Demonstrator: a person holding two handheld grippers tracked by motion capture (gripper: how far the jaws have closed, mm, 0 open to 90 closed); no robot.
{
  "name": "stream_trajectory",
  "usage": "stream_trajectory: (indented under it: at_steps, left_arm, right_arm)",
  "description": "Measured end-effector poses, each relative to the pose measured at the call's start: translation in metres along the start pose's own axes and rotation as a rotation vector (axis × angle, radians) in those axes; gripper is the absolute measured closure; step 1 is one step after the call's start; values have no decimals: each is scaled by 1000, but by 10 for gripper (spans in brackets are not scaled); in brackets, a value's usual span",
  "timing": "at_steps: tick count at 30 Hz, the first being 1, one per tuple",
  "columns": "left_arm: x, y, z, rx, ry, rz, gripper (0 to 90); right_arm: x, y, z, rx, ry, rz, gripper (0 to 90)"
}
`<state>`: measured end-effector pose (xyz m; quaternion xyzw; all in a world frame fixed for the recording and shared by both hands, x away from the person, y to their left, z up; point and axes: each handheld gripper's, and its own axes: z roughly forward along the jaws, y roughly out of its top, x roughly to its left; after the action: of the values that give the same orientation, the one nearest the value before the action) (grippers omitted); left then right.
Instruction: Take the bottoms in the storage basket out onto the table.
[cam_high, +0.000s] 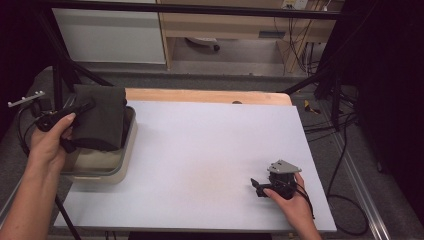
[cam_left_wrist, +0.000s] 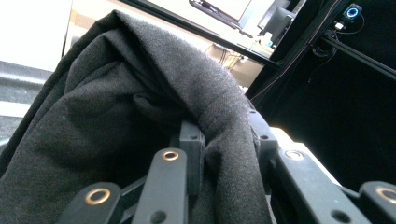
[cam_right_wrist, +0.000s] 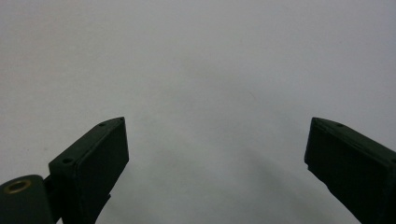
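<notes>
A pale grey-white sheet (cam_high: 200, 160) covers the table top, and a strip of bare light wood (cam_high: 210, 95) shows along its far edge. At about four o'clock on the sheet, close to the near edge, the person's right hand (cam_high: 295, 205) holds the right gripper (cam_high: 261, 188) low over the bare surface; a grey three-cornered plate sits on top of it. In the right gripper view its two black jaws stand wide apart with nothing between them, only the plain sheet below.

At about nine o'clock, on the sheet's left edge, sits a cream, round-cornered plastic tub (cam_high: 107, 167). Over it the left hand (cam_high: 50, 142) holds the left gripper (cam_high: 85, 107), whose jaws are clamped on a dark charcoal cloth of thick, felt-like weave (cam_high: 102, 120). The cloth hangs from the jaws in soft, bunched folds, its lower part draping into the tub and over the rim. In the left gripper view a fold of it (cam_left_wrist: 140, 102) is pinched between the jaw tips and spills across them.

Beyond the table, toward twelve o'clock, lie a grey floor, a white cabinet (cam_high: 110, 35), a wooden desk (cam_high: 225, 25) with trailing cables, and black frame bars.
</notes>
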<state>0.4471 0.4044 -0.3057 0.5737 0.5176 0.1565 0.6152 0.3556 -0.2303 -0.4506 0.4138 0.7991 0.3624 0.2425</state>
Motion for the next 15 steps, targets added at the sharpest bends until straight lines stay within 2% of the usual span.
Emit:
stream_trajectory:
  at_steps: [4,10,15]
  left_arm:
    - [-4,5,-3,-22,-17,-9,727]
    - [-12,16,-9,-44,-12,20,728]
    - [-23,24,-10,-66,-35,31,728]
  right_arm:
    - [0,0,0,-1,-1,0,70]
    - [0,0,0,-1,-2,-3,73]
    - [0,0,0,-1,-2,-4,73]
